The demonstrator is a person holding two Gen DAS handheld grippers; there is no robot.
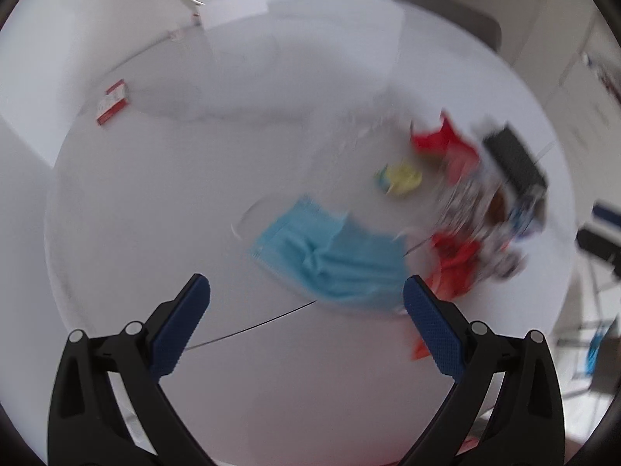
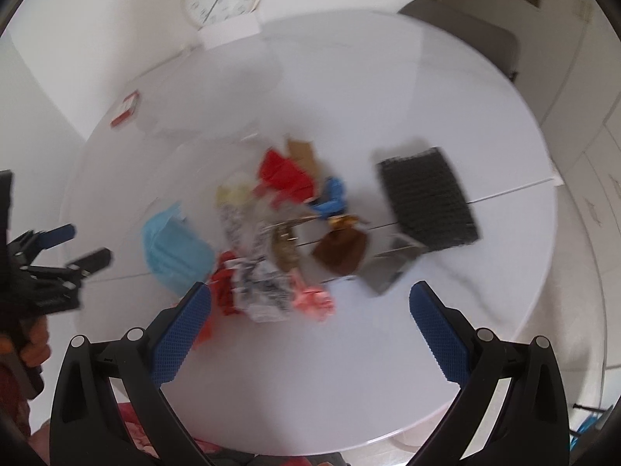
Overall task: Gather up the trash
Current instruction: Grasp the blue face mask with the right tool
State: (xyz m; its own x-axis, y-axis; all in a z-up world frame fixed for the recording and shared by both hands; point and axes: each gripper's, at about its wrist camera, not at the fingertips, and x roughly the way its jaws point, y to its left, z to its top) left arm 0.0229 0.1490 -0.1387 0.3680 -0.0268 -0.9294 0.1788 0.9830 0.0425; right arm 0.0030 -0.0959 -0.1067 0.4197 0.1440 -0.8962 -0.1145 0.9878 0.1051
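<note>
1. Blue-padded fingers [image 2: 186,330] of the right gripper [image 2: 310,303] fill the near edge of its view; its jaws stand wide apart, released, with nothing between them.
2. Round white table [image 2: 427,369] carries everything; it is the largest thing in view.
3. Black ribbed tray [image 2: 427,198] lies to the right of the litter, with a grey flat piece [image 2: 384,270] touching its near corner. I cannot tell whether either counts as trash.
4. Blue face mask [image 1: 333,256] lies crumpled at the left edge of the pile, just ahead of the left gripper [image 1: 306,291], whose jaws are also spread wide and empty.
5. Red wrapper [image 2: 285,173], a black-and-white printed wrapper [image 2: 260,287], a brown wrapper [image 2: 341,252], a pink wrapper [image 2: 314,299], a yellow scrap [image 1: 399,176] and a small blue scrap [image 2: 332,194] lie bunched together mid-table; blur hides finer detail.
6. Red-and-white small box [image 1: 112,101] sits well apart, near the far left rim.
7. By my judgement the collecting has barely begun: all the litter remains on the table, neither gripper holds any, and no bin shows. The mask looks the likeliest first pick for the left gripper.
</note>
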